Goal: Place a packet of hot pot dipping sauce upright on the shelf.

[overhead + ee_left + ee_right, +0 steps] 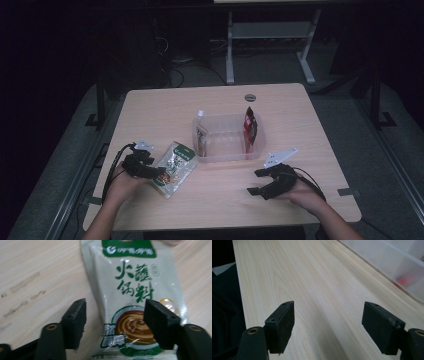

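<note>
Sauce packet, pale with a green band and green printed characters, lies flat on the table at its left side, just left of the clear plastic tub. The left hand-held gripper sits at the packet's lower left edge, its jaws standing apart. In the left gripper view the packet lies below the left hand-held gripper: the right jaw hangs over the brown bowl picture, the left jaw over bare wood beside the packet, and neither pad presses on it. Inside the tub, a tan sachet leans on the left wall and a dark red packet stands at the right wall. Further right, the right hand-held gripper rests low near the table's front edge, well apart from the tub, jaws wide apart with only bare wood between them.
</note>
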Available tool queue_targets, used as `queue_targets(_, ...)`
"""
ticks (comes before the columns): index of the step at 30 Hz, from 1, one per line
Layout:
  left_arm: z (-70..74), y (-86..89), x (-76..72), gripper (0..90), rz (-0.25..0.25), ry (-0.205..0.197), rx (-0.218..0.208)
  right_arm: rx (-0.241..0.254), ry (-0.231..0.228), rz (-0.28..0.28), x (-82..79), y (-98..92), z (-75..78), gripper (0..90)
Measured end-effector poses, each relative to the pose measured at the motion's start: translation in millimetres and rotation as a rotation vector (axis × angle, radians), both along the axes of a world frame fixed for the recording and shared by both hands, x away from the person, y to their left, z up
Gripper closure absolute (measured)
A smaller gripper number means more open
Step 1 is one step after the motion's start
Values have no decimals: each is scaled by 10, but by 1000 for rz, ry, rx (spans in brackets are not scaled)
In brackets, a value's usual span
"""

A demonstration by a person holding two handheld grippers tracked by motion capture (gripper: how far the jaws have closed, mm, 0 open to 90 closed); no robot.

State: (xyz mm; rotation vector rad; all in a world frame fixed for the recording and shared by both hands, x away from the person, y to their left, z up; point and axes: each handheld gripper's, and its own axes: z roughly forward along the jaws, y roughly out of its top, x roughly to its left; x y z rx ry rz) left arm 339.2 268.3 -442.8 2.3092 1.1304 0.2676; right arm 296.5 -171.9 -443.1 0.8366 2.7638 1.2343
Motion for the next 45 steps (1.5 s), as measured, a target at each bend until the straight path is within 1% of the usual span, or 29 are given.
queue_targets(1, -35, -12, 2, 333, -7, 10, 5, 0, -1, 0, 0, 0, 2, 257)
queue_targets(3, -83, -37, 1, 333, -17, 28, -14, -2, -2, 1, 0, -1, 3, 257)
queue_targets(4, -85, -51, -8, 347, -25, 24, -15, -2, -1, 1, 2, -2, 2, 257)
queue_targets(5, -78, -76, -20, 391, -26, 23, -9, -2, -2, 1, 6, -3, 1, 257)
queue_targets(7, -78, -105, -35, 418, -19, 8, 15, -3, -1, -1, 9, -3, -2, 257)
queue_targets(8, -76, -106, -43, 447, -18, 2, 19, -4, 0, -2, 10, -2, -2, 257)
queue_targets(10, -73, -97, -46, 522, -10, 3, 11, -5, -2, -1, 14, -2, -3, 257)
queue_targets(12, -68, -80, -41, 625, -11, 1, 11, -6, -7, 1, 15, 2, -1, 257)
queue_targets(14, -69, -63, -34, 730, -7, 6, -3, -5, -8, 1, 10, 6, 1, 258)
queue_targets(17, -66, -55, -24, 811, -17, 11, -2, -6, -7, 1, 7, 10, 1, 259)
queue_targets(18, -72, -56, -23, 830, -9, 9, -18, -7, -6, 1, 7, 12, 1, 259)
queue_targets(20, -62, -26, -16, 853, -10, 18, -34, -5, -6, 0, 6, 12, 4, 259)
queue_targets(21, -52, -6, -11, 869, -9, 28, -53, -4, -8, 1, 7, 11, 6, 259)
queue_targets(22, -45, 7, -9, 882, -9, 28, -66, -4, -8, -1, 4, 10, 10, 258)
queue_targets(24, -21, 37, -9, 895, -9, 25, -86, -2, -11, 0, 1, 0, 15, 258)
queue_targets(25, -9, 54, -12, 897, -9, 18, -99, -3, -12, 0, 1, -3, 16, 259)
queue_targets(26, 8, 86, -14, 898, -8, 20, -115, -2, -14, 0, 2, -7, 16, 259)
queue_targets(30, 95, 164, -53, 900, -11, 5, -113, 7, -18, -9, 14, -24, 21, 259)
queue_targets(31, 120, 181, -71, 900, -12, -2, -118, 9, -18, -10, 15, -27, 24, 259)
queue_targets(34, 187, 244, -176, 900, -14, -20, -116, 23, -16, -15, 23, -44, 33, 259)
queue_targets(36, 206, 297, -266, 900, -13, -31, -112, 27, -20, -12, 34, -57, 39, 263)
queue_targets(39, 225, 370, -405, 900, -13, -42, -118, 53, -10, -15, 50, -68, 68, 268)
queue_targets(41, 248, 404, -480, 900, -16, -51, -114, 63, -13, -16, 58, -68, 86, 269)
queue_targets(45, 303, 448, -674, 900, -22, -79, -135, 86, -21, -10, 67, -45, 135, 268)
